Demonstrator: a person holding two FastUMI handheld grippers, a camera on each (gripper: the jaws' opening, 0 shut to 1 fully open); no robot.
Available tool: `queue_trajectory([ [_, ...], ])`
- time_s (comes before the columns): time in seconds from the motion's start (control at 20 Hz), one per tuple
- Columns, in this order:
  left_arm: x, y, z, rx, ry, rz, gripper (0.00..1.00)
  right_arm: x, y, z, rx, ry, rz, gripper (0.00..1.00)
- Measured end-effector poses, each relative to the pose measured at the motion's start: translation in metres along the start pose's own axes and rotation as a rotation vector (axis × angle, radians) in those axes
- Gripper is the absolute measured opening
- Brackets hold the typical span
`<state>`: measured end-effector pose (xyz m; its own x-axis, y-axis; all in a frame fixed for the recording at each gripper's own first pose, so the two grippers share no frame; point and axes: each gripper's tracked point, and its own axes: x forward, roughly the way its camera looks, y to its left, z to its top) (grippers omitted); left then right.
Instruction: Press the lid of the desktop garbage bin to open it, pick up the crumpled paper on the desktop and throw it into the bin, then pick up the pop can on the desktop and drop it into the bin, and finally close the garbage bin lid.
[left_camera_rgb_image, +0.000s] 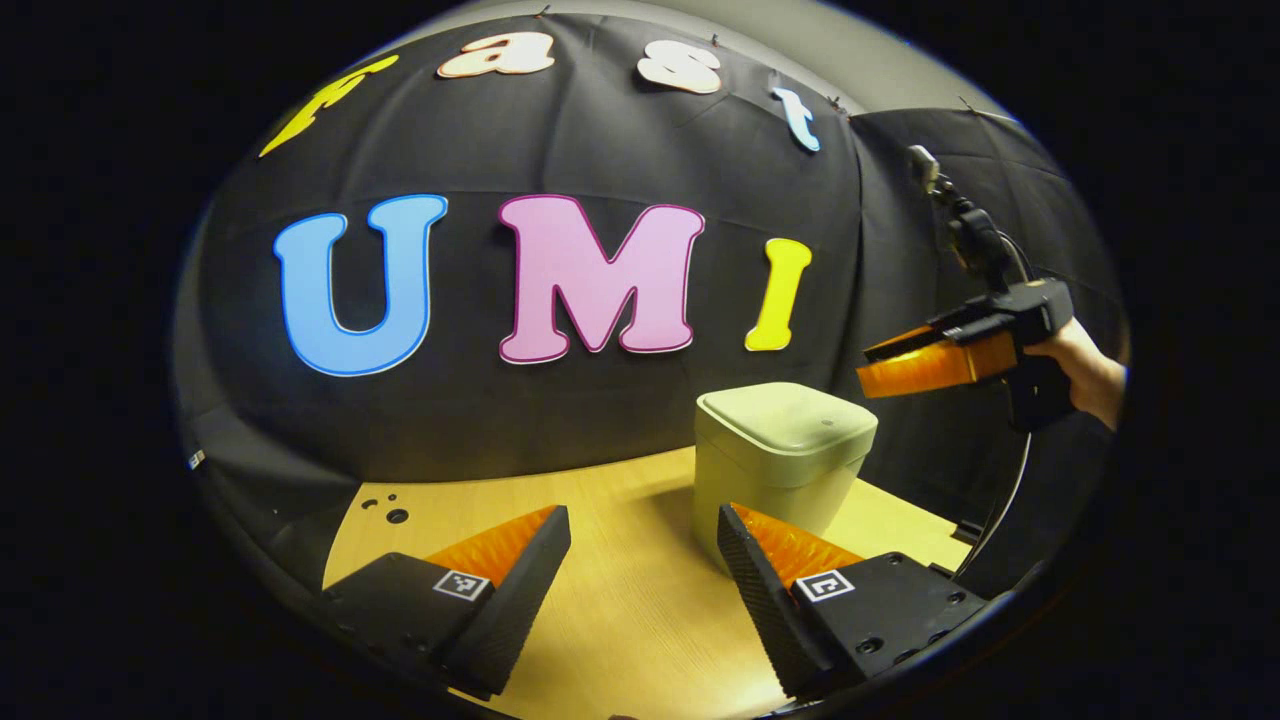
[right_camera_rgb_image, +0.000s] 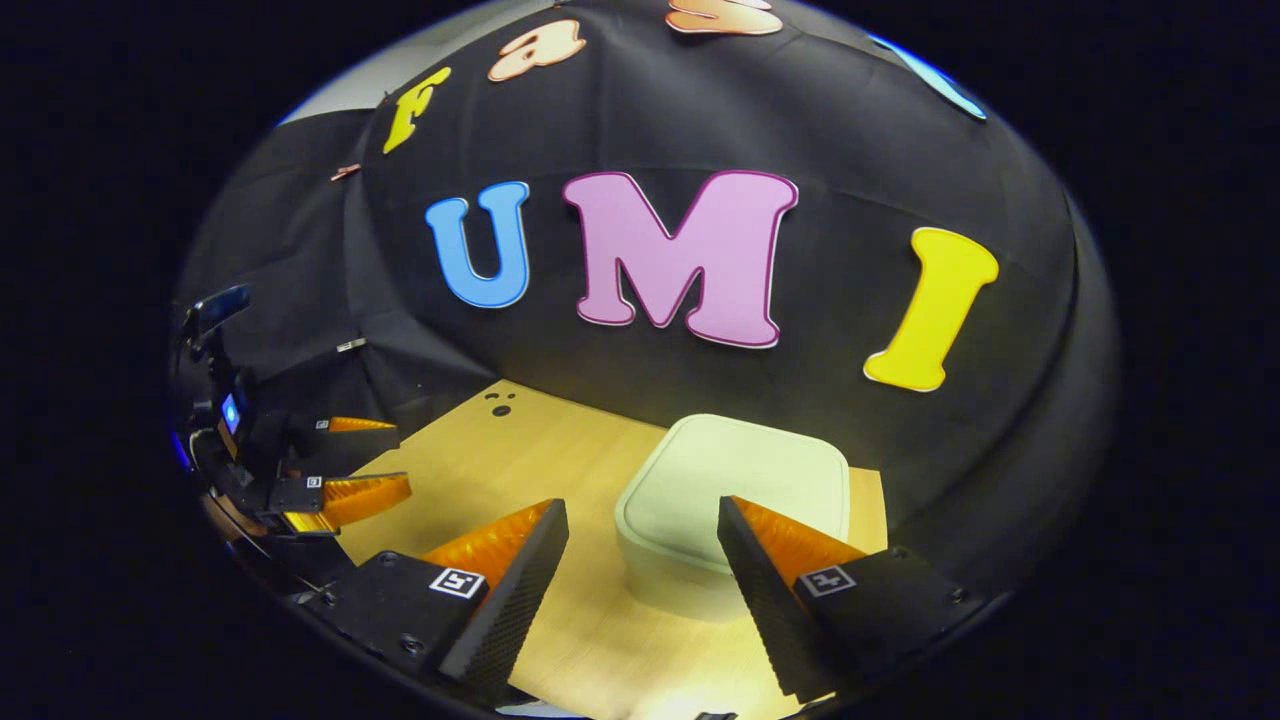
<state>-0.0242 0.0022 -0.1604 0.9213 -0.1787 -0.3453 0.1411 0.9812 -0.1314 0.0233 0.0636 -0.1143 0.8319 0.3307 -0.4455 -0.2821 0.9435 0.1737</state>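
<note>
Bin (left_camera_rgb_image: 783, 450) lid shut — on wooden desktop (left_camera_rgb_image: 640, 590).

You are looking at the garbage bin (left_camera_rgb_image: 775, 455), a pale green, square, round-cornered tub, sitting upright right of centre in the left gripper view. Its lid (right_camera_rgb_image: 740, 480) is lying flat and shut, showing low and centre-right in the right gripper view.

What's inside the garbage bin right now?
Cannot be seen: the garbage bin has its lid closed, covering the inside. Nothing rests on the lid, and both claws hang apart from it.
</note>
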Motion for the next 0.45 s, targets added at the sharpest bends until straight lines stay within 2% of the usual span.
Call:
queue_trajectory([
  [0.1,-0.002,0.002,0.004,-0.004,-0.001,0.037,0.95,-0.002,0.014,-0.004,-0.006,-0.015,0.046,0.98],
  [0.2,-0.004,0.003,0.007,-0.016,-0.006,0.065,0.95,-0.002,0.019,-0.006,-0.019,-0.023,0.061,0.98],
  [0.45,-0.008,-0.006,0.007,-0.019,0.001,0.092,0.95,-0.002,0.029,0.003,-0.019,-0.078,0.101,0.98],
])
